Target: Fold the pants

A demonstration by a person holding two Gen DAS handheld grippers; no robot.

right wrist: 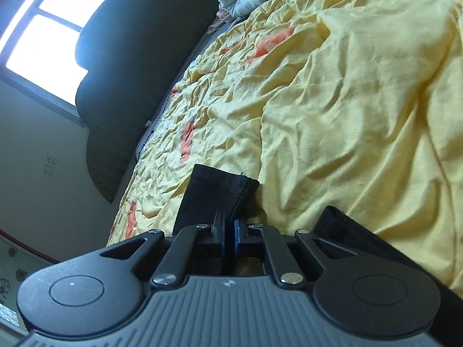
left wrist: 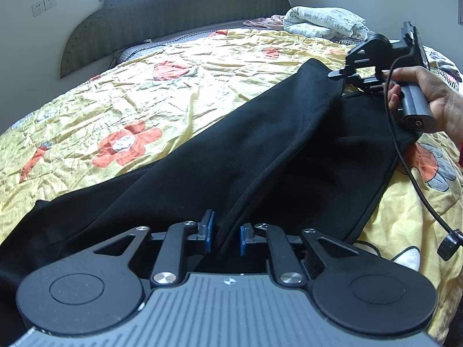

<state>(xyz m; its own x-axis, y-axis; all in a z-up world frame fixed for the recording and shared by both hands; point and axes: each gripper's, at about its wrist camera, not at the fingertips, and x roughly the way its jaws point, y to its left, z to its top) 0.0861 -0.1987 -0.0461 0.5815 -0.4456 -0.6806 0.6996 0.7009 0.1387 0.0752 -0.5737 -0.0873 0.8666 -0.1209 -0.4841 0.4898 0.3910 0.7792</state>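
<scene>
Black pants (left wrist: 246,150) lie stretched across the yellow flowered bedspread (left wrist: 144,92), with one layer raised as a fold toward the far right. My left gripper (left wrist: 227,235) has its blue pads (left wrist: 209,232) a little apart with a fold of the pants between them. My right gripper (left wrist: 344,76), held by a hand, grips the far end of the raised layer. In the right wrist view the right gripper (right wrist: 229,238) is shut on the hem end of the pants (right wrist: 214,190), just above the bedspread (right wrist: 347,115).
A dark padded headboard (left wrist: 173,8) stands at the far end of the bed. A bundled white printed blanket (left wrist: 324,20) lies at the far right corner. A black cable (left wrist: 411,173) hangs from the right gripper. A window (right wrist: 43,34) is on the wall.
</scene>
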